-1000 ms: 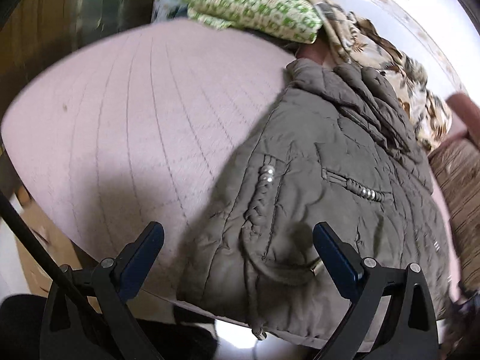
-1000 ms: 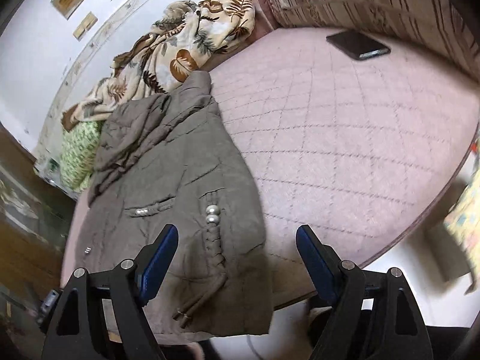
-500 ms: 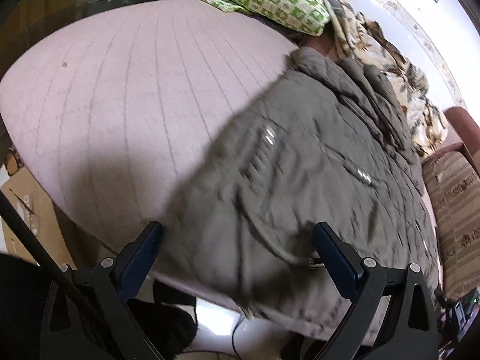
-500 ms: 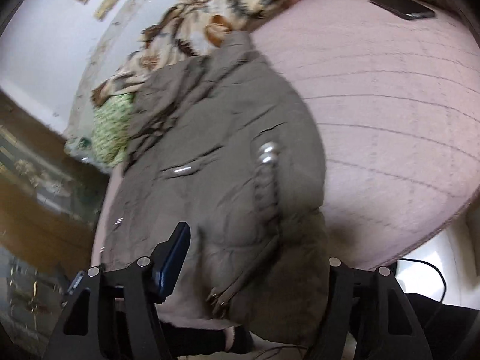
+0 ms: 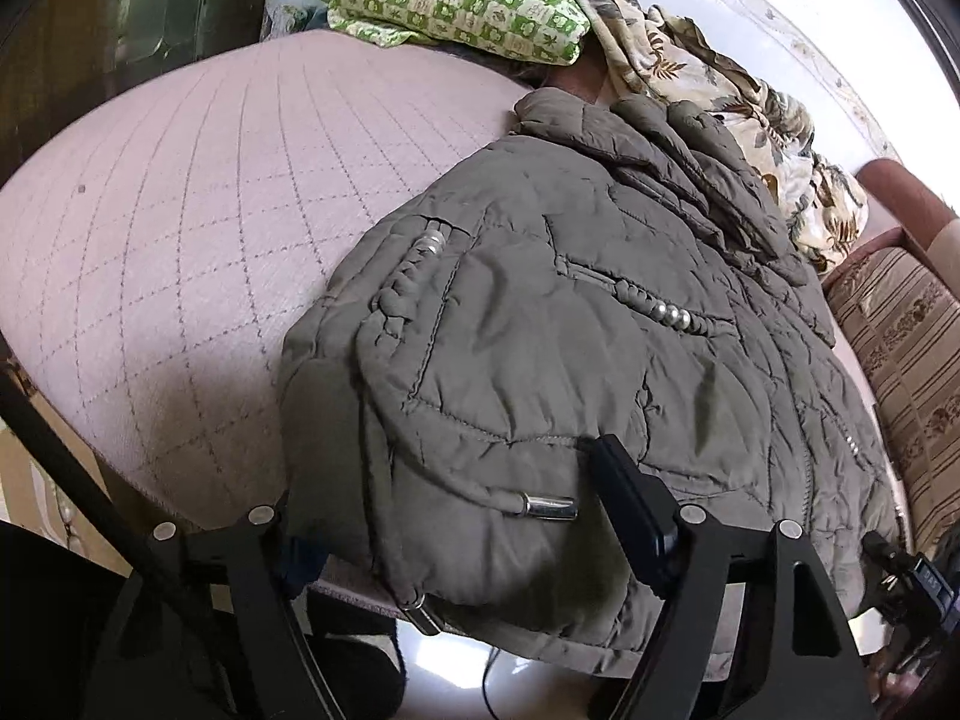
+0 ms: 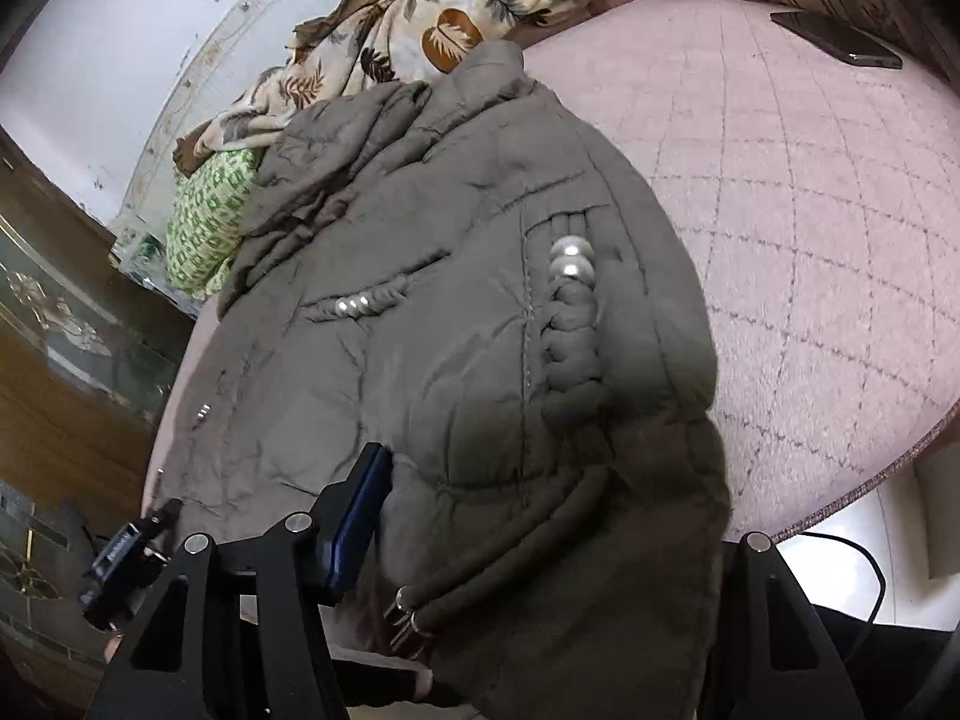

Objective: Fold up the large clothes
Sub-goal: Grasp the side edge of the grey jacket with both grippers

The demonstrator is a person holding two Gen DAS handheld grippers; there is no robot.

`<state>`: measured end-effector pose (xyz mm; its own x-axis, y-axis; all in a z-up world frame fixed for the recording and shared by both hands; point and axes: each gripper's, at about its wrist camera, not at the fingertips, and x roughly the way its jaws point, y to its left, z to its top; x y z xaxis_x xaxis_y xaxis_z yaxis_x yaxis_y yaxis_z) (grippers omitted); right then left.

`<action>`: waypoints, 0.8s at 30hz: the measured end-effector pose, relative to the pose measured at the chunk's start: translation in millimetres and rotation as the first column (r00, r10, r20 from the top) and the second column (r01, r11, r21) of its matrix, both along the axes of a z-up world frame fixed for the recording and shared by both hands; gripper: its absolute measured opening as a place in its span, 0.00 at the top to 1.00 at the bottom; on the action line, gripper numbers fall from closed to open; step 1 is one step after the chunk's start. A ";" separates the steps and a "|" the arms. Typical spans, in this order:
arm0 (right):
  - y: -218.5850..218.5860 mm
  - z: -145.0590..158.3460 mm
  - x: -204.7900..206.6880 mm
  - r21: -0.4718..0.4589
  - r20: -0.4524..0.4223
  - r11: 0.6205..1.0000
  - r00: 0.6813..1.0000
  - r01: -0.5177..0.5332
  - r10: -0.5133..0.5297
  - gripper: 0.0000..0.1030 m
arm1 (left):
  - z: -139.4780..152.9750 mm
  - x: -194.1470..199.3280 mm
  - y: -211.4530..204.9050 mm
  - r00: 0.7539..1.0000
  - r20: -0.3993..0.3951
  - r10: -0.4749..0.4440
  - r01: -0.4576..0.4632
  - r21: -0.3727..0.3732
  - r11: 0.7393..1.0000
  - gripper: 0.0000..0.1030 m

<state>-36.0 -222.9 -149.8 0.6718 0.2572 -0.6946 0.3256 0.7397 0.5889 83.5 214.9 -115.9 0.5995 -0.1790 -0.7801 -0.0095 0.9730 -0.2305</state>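
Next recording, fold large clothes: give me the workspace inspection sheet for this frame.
Surface: pink quilted bed cover, bare on both sides of the jacket.
Job's things: olive padded jacket lying flat, hem hanging over the near edge, collar toward the wall.
Clutter: green checked pillow, leaf-print blanket, dark phone at the far side of the bed.
Grippers: left gripper and right gripper both straddle the hem, fingers partly hidden by fabric; whether they have closed on it cannot be told.
Cables: thin black cable on the floor past the bed edge.
Surroundings: white wall, striped sofa cushion, wooden glass-front cabinet.
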 end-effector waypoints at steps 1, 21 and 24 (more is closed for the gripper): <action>0.8 -0.6 -0.1 -0.011 0.004 1.000 1.000 -0.002 0.002 0.35 | -0.9 -0.2 -2.4 1.000 0.003 0.000 0.000 0.013 1.000 0.24; -1.3 -1.5 -0.5 0.058 0.022 0.998 0.999 0.027 -0.028 0.33 | -4.9 -3.9 -20.2 0.998 0.059 0.001 -0.010 0.146 0.989 0.18; -0.5 -1.4 1.3 0.050 0.017 0.999 1.000 0.019 -0.020 0.31 | 0.8 -7.1 -25.2 0.996 0.087 -0.006 -0.011 0.187 0.982 0.19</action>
